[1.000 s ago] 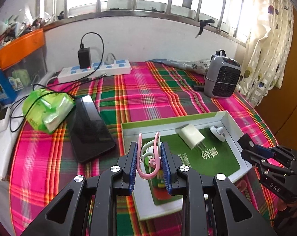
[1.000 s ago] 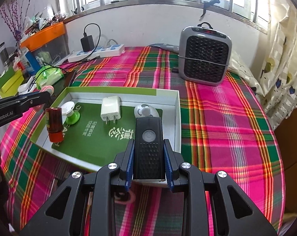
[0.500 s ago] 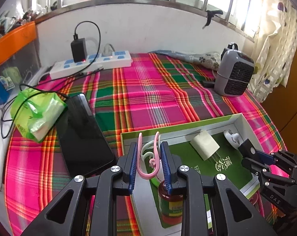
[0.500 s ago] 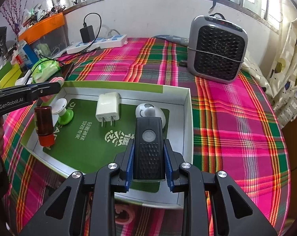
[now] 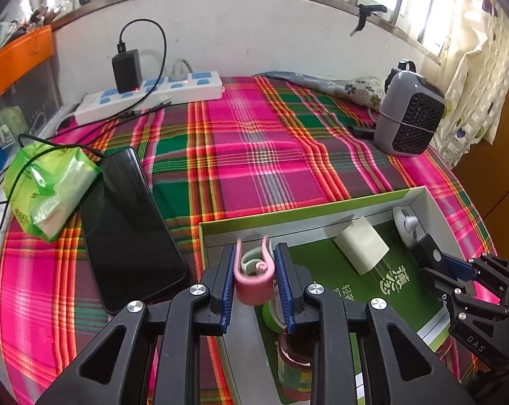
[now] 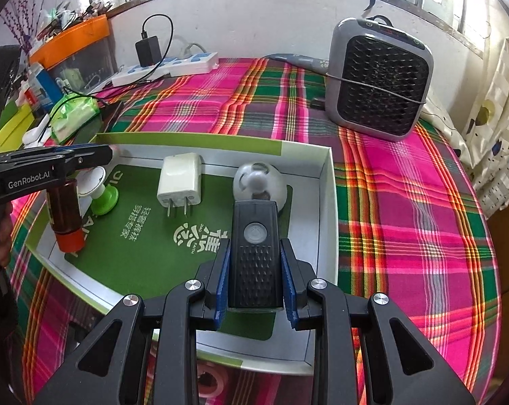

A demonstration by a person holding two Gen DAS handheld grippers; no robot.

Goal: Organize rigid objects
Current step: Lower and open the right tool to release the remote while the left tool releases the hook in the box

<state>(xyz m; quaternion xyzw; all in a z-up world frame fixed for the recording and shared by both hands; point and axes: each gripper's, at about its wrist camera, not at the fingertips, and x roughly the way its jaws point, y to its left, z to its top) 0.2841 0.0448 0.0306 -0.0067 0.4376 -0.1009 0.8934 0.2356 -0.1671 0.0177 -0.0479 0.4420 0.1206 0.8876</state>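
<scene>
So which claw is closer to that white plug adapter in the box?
Left, narrowly, as far as the views show. The left claw, gripping a pink clip, hovers beside the white adapter. The right claw, holding a black device, sits toward the box's near edge.

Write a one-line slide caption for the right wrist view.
Right gripper holds a black remote over the green-lined tray containing a white charger and brown bottle.
</scene>
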